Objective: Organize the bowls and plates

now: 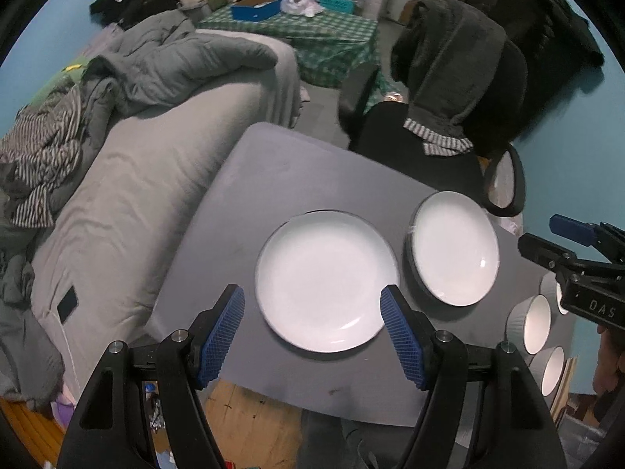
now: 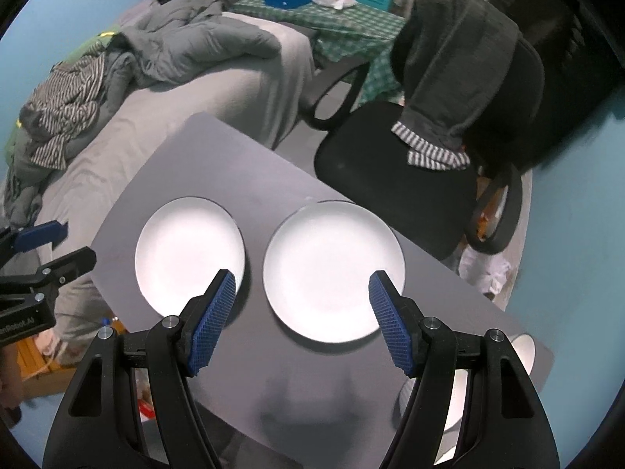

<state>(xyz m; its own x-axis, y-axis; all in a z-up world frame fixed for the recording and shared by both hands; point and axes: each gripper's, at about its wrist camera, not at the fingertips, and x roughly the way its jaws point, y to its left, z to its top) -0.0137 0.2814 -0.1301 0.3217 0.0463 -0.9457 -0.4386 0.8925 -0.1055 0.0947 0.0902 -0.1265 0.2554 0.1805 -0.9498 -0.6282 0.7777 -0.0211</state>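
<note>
Two white plates lie side by side on the grey table (image 1: 273,179). In the left wrist view the left plate (image 1: 326,279) lies flat under my left gripper (image 1: 312,291), which hangs open above its near edge and holds nothing. The right plate (image 1: 455,248) rests on a darker rim, and my right gripper (image 1: 547,236) shows at the right edge. In the right wrist view the right gripper (image 2: 301,275) is open and empty above the right plate (image 2: 334,269). The left plate (image 2: 189,254) and left gripper (image 2: 62,246) lie further left. White ribbed bowls (image 1: 533,322) stand at the table's right end.
A bed (image 1: 129,203) with grey covers and piled clothes runs along the table's left side. A black office chair (image 2: 394,172) draped with a grey garment stands behind the table. Further back is a table with a green checked cloth (image 1: 328,35). The blue wall (image 2: 578,215) closes the right side.
</note>
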